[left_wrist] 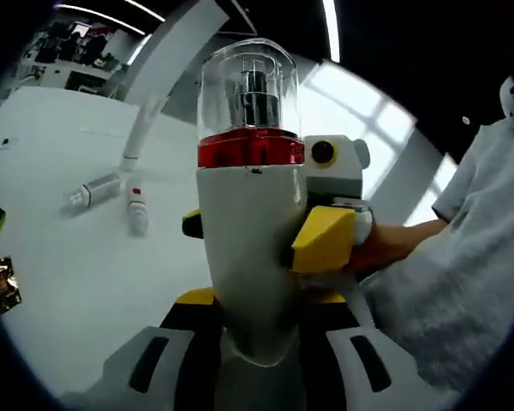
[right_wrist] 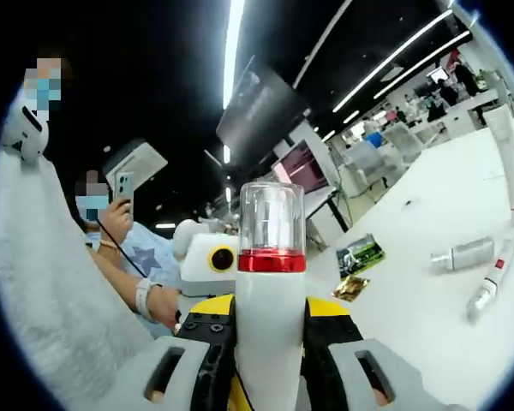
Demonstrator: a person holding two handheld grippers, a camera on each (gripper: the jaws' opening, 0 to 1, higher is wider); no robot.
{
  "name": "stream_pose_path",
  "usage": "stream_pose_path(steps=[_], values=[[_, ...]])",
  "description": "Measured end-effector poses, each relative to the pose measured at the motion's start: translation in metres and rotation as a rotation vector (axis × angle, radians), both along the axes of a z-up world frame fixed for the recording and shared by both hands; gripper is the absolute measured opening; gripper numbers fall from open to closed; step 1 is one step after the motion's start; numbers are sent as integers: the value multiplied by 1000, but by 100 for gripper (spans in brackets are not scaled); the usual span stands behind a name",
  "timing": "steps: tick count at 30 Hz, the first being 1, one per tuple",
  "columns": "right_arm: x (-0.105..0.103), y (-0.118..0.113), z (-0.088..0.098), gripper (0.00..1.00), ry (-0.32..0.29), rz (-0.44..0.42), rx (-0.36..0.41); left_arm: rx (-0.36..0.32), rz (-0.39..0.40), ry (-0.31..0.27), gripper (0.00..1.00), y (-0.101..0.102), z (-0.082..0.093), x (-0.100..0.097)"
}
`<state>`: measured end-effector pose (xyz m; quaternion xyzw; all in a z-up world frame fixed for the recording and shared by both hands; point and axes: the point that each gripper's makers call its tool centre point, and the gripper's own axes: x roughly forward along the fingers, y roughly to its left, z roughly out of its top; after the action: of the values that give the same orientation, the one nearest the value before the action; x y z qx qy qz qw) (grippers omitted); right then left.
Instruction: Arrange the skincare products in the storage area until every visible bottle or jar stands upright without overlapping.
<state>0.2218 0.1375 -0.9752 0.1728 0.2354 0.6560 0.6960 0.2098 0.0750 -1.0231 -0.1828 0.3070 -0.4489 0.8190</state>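
A white bottle [left_wrist: 248, 223] with a red band and a clear domed cap is held up above the white table [left_wrist: 77, 282]. My left gripper [left_wrist: 257, 330] is shut on its lower body. My right gripper [left_wrist: 259, 231] reaches in from the right, its yellow pads clamped on the bottle's middle. In the right gripper view the same bottle [right_wrist: 270, 300] stands upright between the jaws of my right gripper [right_wrist: 270, 342], with the left gripper [right_wrist: 207, 257] just behind it. On the table a small silver bottle [left_wrist: 94, 190] and a slim white tube [left_wrist: 137, 205] lie flat, and a tall white tube [left_wrist: 141, 128] stands.
A green packet [right_wrist: 360, 254] and a gold sachet [right_wrist: 349, 288] lie on the table [right_wrist: 428, 342] near its edge. The silver bottle [right_wrist: 463, 254], slim tube [right_wrist: 488, 287] and tall tube [right_wrist: 510, 154] sit further right. A person [right_wrist: 124, 214] holds a phone at left.
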Motion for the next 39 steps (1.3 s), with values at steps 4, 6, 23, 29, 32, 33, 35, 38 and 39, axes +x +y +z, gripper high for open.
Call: stream_pose_path(steps=[4,6,23,29,32,33,35,38,39], values=[[4,-4,-13,22,29,-29,-42,55,9,48,29,-2,-14,2],[5,-7,-20,23,43,-42,-67,82,13,66,29,-4,-20,2],[16,-5,-52,26,64,-129,-321,317,73,110,29,13,-57,9],[15,-3,-57,26,81,-134,-352,355,86,113,29,16,-61,8],[13,-5,-63,27,98,-131,-377,379,74,125,29,15,-65,5],[12,-6,-64,27,104,-135,-383,389,70,125,29,15,-67,4],[11,-7,-66,27,107,-137,-390,398,62,131,29,15,-68,3],[9,-10,-65,26,97,-133,-396,401,52,126,29,14,-68,2],[9,-10,-65,26,96,-133,-397,400,51,124,29,14,-68,2]])
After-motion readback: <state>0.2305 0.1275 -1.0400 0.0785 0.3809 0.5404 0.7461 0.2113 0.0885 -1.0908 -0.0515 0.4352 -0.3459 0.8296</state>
